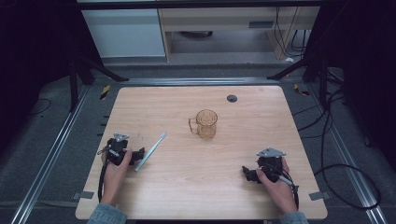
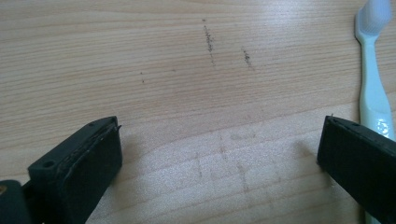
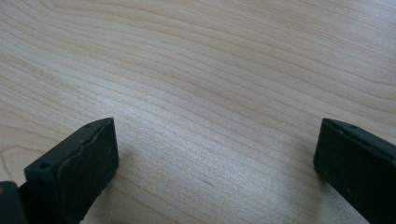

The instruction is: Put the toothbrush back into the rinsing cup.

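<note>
Both claws gape; left claw (image 1: pixel 135 156) beside toothbrush (image 1: pixel 151 150)

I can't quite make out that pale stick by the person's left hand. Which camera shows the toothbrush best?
The left gripper view: the toothbrush is close there, its pale green handle and white head clear, beside the gripper's jaw. The high view shows the whole toothbrush, small, lying slantwise on the table. The right gripper view looks at bare wood.

A: What blocks the worktop (image 1: pixel 201 158)?
B: Little. A toothbrush (image 1: pixel 151 151) lies slanted at nine o'clock, just beside the left hand-held gripper (image 1: pixel 136 157). An amber mug (image 1: pixel 205 124) stands near centre, toward twelve.
A: Between the two hands?
B: Bare wood from five to seven o'clock.
</note>
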The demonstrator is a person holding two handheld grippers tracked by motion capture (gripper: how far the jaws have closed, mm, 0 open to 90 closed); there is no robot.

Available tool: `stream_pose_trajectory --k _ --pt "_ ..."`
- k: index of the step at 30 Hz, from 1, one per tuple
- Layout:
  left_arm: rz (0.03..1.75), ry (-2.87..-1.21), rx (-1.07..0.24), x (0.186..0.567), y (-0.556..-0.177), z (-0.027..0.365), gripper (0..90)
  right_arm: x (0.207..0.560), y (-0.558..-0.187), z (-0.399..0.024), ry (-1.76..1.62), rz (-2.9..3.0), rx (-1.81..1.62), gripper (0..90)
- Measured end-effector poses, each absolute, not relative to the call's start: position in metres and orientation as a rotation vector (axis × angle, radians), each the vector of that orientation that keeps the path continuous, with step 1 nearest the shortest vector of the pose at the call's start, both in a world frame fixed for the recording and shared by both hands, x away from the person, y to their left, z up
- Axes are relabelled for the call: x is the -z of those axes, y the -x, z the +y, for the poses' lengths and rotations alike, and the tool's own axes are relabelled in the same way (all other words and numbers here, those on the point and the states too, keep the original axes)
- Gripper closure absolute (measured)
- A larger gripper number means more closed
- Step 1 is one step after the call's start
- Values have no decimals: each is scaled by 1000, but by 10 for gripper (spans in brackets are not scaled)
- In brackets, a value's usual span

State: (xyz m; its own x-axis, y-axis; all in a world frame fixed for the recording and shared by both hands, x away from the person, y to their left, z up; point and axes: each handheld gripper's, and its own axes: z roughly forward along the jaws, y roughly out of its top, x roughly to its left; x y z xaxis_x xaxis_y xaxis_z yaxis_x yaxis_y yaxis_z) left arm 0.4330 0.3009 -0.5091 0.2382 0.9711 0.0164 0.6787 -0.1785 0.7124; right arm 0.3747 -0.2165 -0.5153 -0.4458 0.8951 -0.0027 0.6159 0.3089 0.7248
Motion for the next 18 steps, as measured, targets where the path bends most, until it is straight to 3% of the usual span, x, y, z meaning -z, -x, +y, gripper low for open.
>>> stream_pose_trajectory --k 8,18 --pt "1451 -1908 -637 490 -424 304 35 515 -375 -217 -1340 2176 -931 4" --pt "1294 -2151 -561 441 -415 287 50 515 -375 -216 -1335 2183 -933 4"
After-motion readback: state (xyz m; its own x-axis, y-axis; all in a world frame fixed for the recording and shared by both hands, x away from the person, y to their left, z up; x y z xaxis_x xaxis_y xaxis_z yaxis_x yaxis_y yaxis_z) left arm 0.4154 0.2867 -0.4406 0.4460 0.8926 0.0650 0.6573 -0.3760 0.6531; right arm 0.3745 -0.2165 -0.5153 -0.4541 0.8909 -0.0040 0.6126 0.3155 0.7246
